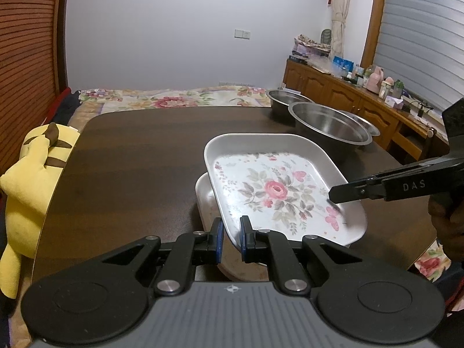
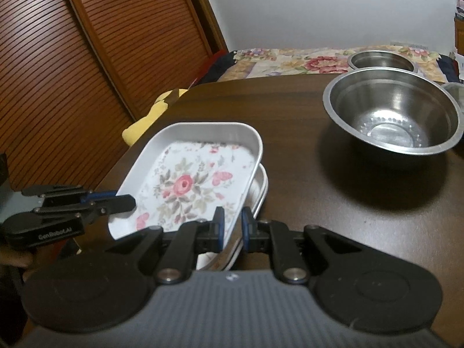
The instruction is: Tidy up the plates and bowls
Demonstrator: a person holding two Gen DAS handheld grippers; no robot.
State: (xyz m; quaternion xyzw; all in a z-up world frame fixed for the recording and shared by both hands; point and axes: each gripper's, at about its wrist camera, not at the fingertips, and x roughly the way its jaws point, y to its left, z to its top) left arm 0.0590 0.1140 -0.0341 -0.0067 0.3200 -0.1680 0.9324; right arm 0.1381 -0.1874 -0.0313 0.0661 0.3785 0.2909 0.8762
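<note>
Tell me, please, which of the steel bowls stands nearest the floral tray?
The largest steel bowl, just beyond the floral tray; the other bowls sit farther back.

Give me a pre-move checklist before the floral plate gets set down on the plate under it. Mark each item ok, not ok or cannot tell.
1. Left tongs shut on the floral plate rim: ok.
2. Right tongs shut on the opposite rim: ok.
3. Second white plate lies directly below: ok, though offset, its edge peeking out one side.
4. Plates aligned for nesting: not ok, the upper one sits skewed and tilted.
5. Steel bowls stand apart from the plates: ok.
6. Table bare around the stack: ok.
7. Lower plate empty: cannot tell, mostly hidden.
</note>
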